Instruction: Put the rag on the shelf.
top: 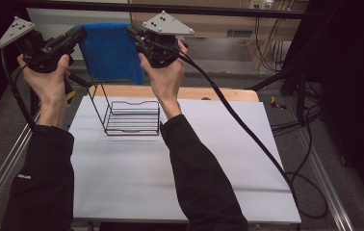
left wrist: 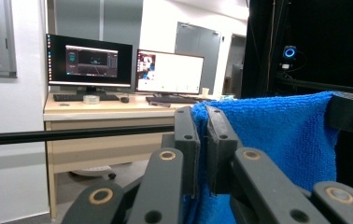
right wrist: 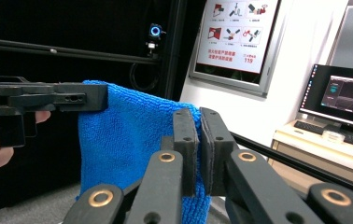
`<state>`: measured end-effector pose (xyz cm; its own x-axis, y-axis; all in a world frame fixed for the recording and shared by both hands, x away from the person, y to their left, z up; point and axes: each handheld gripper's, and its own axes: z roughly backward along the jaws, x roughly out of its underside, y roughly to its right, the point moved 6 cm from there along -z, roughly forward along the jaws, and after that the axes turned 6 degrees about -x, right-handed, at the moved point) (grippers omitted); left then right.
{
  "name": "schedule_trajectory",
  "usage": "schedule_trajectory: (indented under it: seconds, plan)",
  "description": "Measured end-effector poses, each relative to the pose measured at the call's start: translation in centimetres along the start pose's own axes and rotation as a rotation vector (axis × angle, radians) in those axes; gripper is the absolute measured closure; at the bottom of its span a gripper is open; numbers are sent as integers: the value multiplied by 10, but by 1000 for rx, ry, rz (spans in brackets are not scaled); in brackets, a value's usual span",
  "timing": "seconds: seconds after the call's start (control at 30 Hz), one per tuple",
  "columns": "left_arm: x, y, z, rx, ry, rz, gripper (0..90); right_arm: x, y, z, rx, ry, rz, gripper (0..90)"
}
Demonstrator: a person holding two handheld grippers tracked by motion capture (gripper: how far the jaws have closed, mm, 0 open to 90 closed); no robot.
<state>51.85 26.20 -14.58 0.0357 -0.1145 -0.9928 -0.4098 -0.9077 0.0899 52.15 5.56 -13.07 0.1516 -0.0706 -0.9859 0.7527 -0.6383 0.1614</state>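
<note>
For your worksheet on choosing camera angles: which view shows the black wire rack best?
The high view: the black wire rack stands whole on the white table, below the blue towel held by the left gripper and right gripper. The two gripper views look across the room at towel and jaws.
</note>
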Motion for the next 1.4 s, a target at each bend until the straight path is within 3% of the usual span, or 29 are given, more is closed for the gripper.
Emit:
schedule_trajectory:
  seconds: [0.2,0.67,0.9,1.07,1.3,1.4]
  plan:
    - [2,-6,-10,-8,-7,3,847,7,13,-11,2,-23,-26,866]
    - [21,-18,-23,-21,-43,-22,847,28,27,-30,2,-73,-24,866]
    - [31,-21,-24,-24,-65,-28,847,36,27,-34,3,-107,1,866]
    - [39,-21,-23,-17,-69,-23,847,42,24,-31,4,-118,-24,866]
    - [50,-20,-20,4,-91,-34,847,53,21,-28,8,-171,-5,865]
    - [57,-21,-19,17,-99,-26,847,55,19,-25,2,-175,-21,866]
